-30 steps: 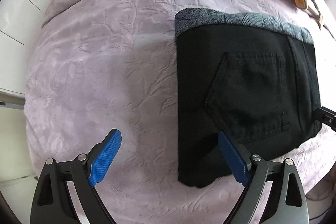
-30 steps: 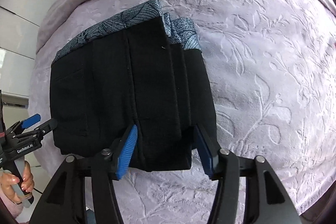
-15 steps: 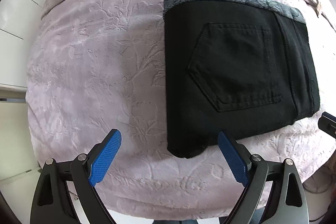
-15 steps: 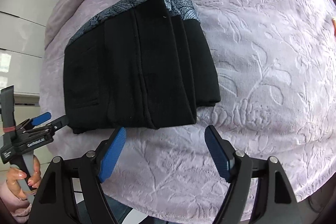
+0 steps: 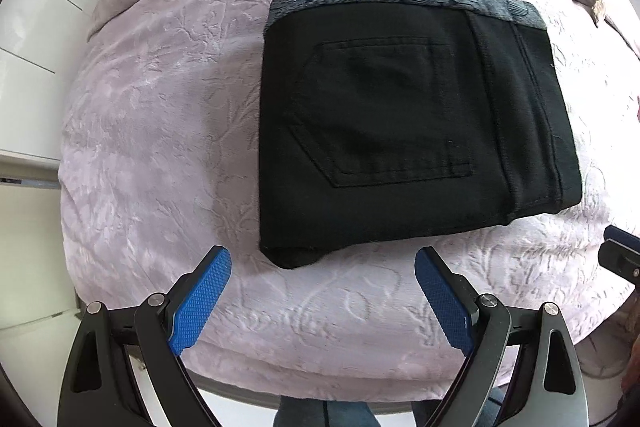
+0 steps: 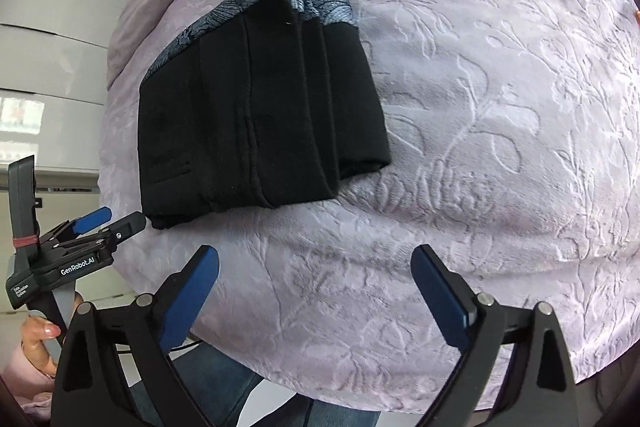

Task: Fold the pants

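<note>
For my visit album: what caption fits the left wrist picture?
Folded black pants lie on a lilac bedspread; the left gripper hangs open, nothing in its jaws.

Soft, even daylight fills both views, bright and without harsh glare. The black pants (image 5: 416, 131) swallow detail, though the pocket stitching reads sharp. The embossed lilac blanket (image 6: 500, 115) catches raking light, relief crisp. A faint shadow sits beside the fabric. Fisheye bending curves everything, dark vignette rings the corners, white walls nearly blow out.
</note>
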A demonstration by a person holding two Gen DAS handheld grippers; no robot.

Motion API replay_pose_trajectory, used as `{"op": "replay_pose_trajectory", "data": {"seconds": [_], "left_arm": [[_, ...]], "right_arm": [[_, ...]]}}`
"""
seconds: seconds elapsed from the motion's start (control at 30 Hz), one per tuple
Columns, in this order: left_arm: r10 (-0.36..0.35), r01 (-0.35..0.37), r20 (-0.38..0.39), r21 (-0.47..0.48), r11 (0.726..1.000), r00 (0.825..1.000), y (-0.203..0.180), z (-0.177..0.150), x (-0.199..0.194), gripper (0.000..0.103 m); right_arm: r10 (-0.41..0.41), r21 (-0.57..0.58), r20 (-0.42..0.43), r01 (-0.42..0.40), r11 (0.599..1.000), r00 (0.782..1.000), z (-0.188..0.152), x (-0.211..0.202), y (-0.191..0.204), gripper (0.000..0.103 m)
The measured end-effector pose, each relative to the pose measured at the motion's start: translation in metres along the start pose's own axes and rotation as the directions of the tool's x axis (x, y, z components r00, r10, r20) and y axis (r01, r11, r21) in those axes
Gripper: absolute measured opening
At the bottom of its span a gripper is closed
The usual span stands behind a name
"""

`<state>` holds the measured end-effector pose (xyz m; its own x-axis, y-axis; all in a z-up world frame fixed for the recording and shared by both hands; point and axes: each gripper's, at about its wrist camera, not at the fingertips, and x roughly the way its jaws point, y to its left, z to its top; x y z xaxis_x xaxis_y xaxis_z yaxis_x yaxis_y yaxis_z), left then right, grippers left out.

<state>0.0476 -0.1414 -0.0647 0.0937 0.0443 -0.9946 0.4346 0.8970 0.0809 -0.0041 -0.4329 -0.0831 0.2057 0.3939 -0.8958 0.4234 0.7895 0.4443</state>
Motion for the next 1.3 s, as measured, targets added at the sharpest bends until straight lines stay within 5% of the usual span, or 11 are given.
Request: {"op": "replay_pose_trajectory", "data": {"seconds": [0.37, 0.53, 0.8, 0.93, 1.07, 1.2, 1.27, 1.3], "left_arm": [[0.001, 0.000, 0.012, -0.057, 0.998, 1.000, -0.010, 0.000, -0.006, 0.094], [-0.078, 0.083, 0.073, -0.056, 0.995, 0.994, 0.020, 0.028, -0.003, 0.094], [-0.237, 0.238, 0.100, -0.002, 0.971, 0.966, 0.049, 0.074, 0.045, 0.094], [-0.381, 0.384, 0.097, -0.014, 0.923, 0.919, 0.058, 0.078, 0.059, 0.094], [-0.416, 0.413, 0.101, 0.052, 0.909, 0.904, 0.051, 0.083, 0.068, 0.103], [-0.443, 0.439, 0.116, 0.060, 0.896, 0.889, 0.047, 0.087, 0.072, 0.103], [-0.436, 0.434, 0.117, 0.039, 0.900, 0.892, 0.045, 0.087, 0.071, 0.101], [-0.448, 0.447, 0.132, 0.042, 0.894, 0.884, 0.047, 0.086, 0.067, 0.091]], "right_arm": [[0.036, -0.031, -0.050, -0.037, 0.999, 0.998, 0.015, -0.006, -0.028, 0.098], [0.106, -0.021, -0.055, -0.107, 0.994, 0.993, 0.029, 0.000, -0.031, 0.098], [0.266, -0.006, -0.028, -0.266, 0.964, 0.964, 0.083, 0.026, -0.051, 0.098], [0.317, 0.001, -0.029, -0.317, 0.948, 0.948, 0.104, 0.045, -0.066, 0.098], [0.473, -0.041, -0.029, -0.474, 0.879, 0.880, 0.114, 0.049, -0.062, 0.098], [0.485, -0.058, -0.059, -0.488, 0.871, 0.872, 0.119, 0.067, -0.050, 0.096], [0.469, -0.037, -0.062, -0.472, 0.881, 0.881, 0.116, 0.071, -0.048, 0.086], [0.452, -0.022, -0.069, -0.455, 0.890, 0.889, 0.119, 0.072, -0.047, 0.078]]}}
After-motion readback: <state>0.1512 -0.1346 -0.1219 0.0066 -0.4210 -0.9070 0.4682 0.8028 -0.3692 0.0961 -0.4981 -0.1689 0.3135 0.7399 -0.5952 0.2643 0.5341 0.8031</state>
